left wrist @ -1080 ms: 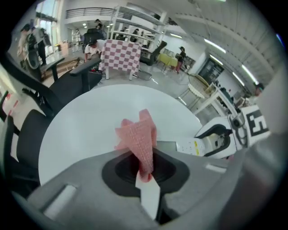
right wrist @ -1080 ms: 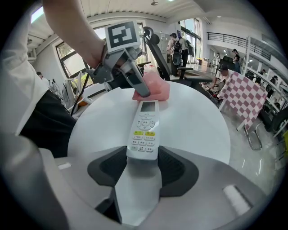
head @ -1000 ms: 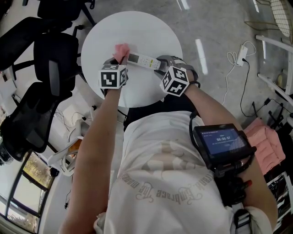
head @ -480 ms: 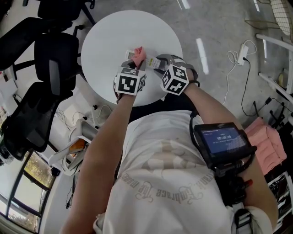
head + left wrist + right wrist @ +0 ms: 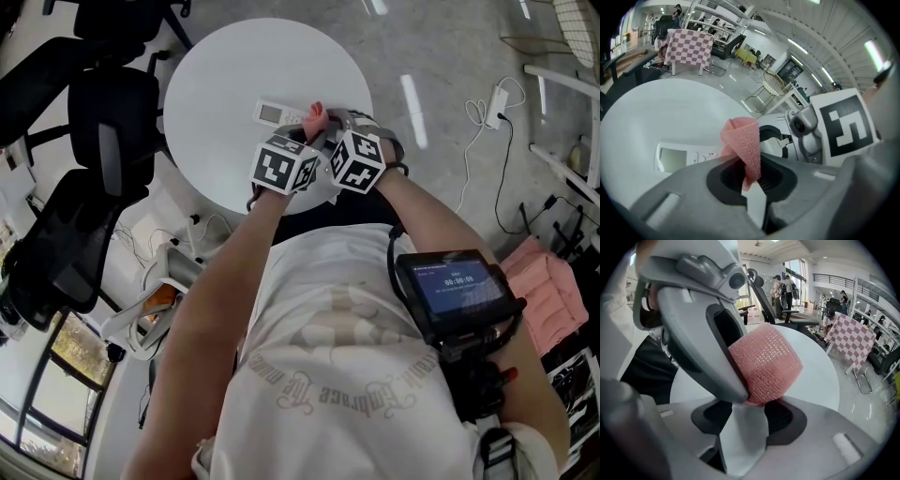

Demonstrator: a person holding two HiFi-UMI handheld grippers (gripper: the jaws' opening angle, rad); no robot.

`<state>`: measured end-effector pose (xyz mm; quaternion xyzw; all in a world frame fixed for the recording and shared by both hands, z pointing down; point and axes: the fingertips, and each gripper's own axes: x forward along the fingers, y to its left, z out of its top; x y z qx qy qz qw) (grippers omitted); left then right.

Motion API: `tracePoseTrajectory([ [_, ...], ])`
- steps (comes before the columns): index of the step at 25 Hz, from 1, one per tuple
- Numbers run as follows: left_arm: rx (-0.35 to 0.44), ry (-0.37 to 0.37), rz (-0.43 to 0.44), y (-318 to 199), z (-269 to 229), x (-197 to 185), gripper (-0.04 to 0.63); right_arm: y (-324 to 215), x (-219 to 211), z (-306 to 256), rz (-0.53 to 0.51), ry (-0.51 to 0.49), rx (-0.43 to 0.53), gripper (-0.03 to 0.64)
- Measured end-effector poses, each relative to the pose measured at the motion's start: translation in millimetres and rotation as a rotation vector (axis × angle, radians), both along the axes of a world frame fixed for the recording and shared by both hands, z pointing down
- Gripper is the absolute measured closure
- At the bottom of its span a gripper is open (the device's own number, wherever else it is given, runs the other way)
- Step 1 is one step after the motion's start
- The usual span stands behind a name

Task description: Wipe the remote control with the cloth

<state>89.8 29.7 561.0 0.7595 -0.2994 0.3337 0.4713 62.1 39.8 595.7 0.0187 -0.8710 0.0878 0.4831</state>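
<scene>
Change: over the past second the left gripper (image 5: 307, 131) has drawn the pink open-weave cloth (image 5: 316, 114) along the white slab-shaped plastic remote control (image 5: 274, 113). It went from the display end to the end next to the right gripper (image 5: 330, 125).
Exposed now: the display end, which the cloth covered a second ago, lies bare.
Meaning for the task: one full stroke over the top face looks about complete. The cloth has no room left on that side, so a return pass seems due.
Remote's place: flat near the middle of the round white table (image 5: 225, 75), its length running toward the table's right edge.
Left jaws: closed on a fold of the cloth, which loops up beyond the tips.
Right jaws: clamped on the remote's end, as before. In the right gripper view the cloth sits right against them.
Left arm: the forearm now reaches diagonally toward the right with the gripper tipped downward. Its marker cube is just beside the right one.
Right arm: the forearm comes in from the right edge with the gripper angled steeply down, and it has not moved.
</scene>
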Motion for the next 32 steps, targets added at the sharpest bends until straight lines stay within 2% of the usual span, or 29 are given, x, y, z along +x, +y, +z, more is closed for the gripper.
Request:
tracePoseTrajectory([
  [4, -0.063, 0.151, -0.060, 0, -3, -2, 0.560, 0, 2, 0, -0.003, 0.000, 0.003, 0.390],
  [5, -0.077, 0.167, -0.083, -1, -2, -7, 0.560, 0, 3, 0, -0.004, -0.001, 0.002, 0.390],
  [11, -0.056, 0.099, -0.252, -15, 9, -74, 0.558, -1, 4, -1, -0.019, 0.003, 0.005, 0.390],
  [19, -0.010, 0.008, -0.373, -27, 18, -148, 0.558, -2, 0, -1, -0.027, 0.018, 0.001, 0.390],
  [25, 0.030, -0.017, -0.435, -26, 14, -164, 0.558, -3, 1, 1, -0.037, 0.040, -0.001, 0.386],
  [32, 0.042, -0.028, -0.593, 9, 5, -176, 0.558, -5, -15, -12, -0.064, 0.050, 0.035, 0.326],
])
